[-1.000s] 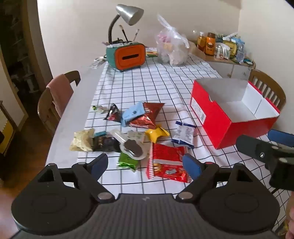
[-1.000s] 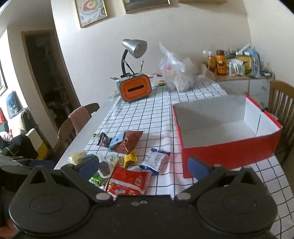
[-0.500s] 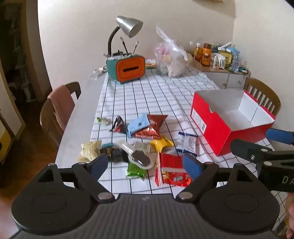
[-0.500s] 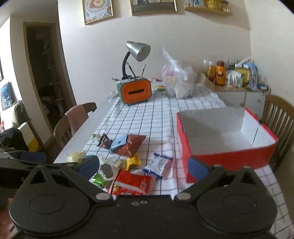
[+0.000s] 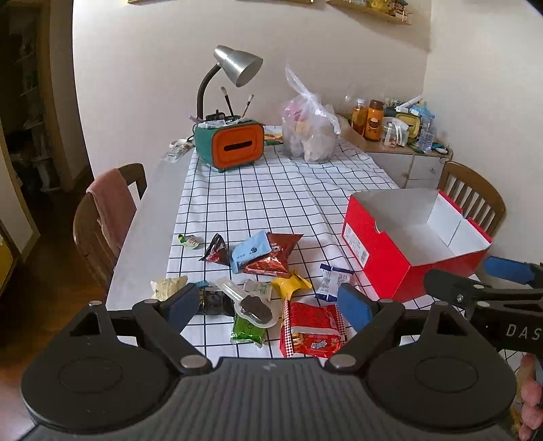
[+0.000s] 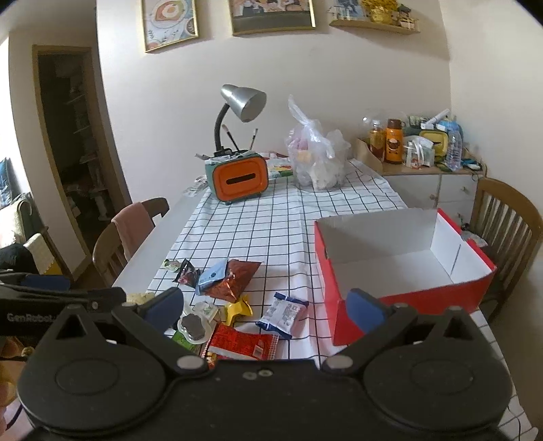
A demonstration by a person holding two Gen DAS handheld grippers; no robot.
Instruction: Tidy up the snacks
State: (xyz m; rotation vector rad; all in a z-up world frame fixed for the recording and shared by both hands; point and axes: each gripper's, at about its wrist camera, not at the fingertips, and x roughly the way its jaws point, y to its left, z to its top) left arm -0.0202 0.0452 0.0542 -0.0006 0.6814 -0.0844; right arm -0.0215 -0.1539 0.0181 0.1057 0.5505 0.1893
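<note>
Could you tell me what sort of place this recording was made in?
Most likely a home dining room: a table with a checked tablecloth, wooden chairs around it, and framed food pictures on the wall.

Scattered snack packets (image 5: 268,257), empty red box (image 5: 376,251)

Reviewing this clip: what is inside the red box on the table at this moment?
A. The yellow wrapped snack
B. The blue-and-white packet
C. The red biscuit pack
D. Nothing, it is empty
D. The right wrist view shows the red box with only its bare white floor and walls, while the blue-and-white packet, yellow wrapped snack and red biscuit pack all lie on the checked cloth outside it.
</note>
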